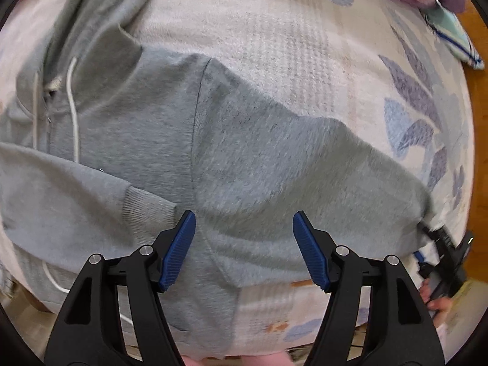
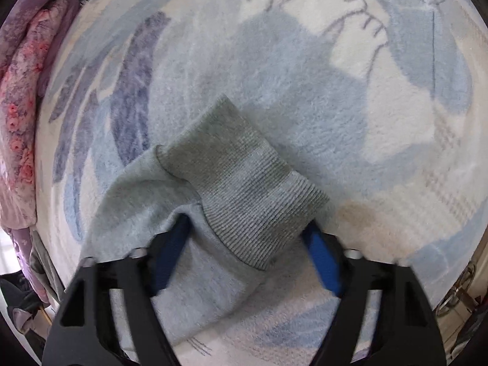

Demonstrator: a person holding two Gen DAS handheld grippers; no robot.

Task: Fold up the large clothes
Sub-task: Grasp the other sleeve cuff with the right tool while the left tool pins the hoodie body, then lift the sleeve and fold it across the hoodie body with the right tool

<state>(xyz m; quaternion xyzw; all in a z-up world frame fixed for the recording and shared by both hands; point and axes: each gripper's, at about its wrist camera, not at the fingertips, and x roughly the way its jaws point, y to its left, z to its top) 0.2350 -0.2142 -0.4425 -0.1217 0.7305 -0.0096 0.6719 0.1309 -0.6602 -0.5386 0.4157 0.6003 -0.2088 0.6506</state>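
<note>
A grey zip hoodie [image 1: 146, 128] with white drawstrings [image 1: 73, 106] lies spread on a patterned fleece blanket [image 1: 259, 24]. One sleeve [image 1: 305, 164] stretches to the right; the other sleeve's ribbed cuff [image 1: 146, 207] is folded across the body. My left gripper [image 1: 244, 244] hangs open just above the cloth near the armpit seam, with nothing pinched. In the right wrist view, the outstretched sleeve's ribbed cuff [image 2: 244, 183] lies between the blue pads of my right gripper [image 2: 247, 228]. Each pad stands at one edge of the cuff, which stays flat and unsqueezed.
A pink and purple floral quilt [image 2: 18, 116] is bunched along the blanket's left edge. A light green cloth with blue trim [image 1: 454, 33] lies at the far right corner by a wooden edge [image 1: 479, 106]. A person's hand [image 1: 436, 302] holds the right gripper [image 1: 422, 242].
</note>
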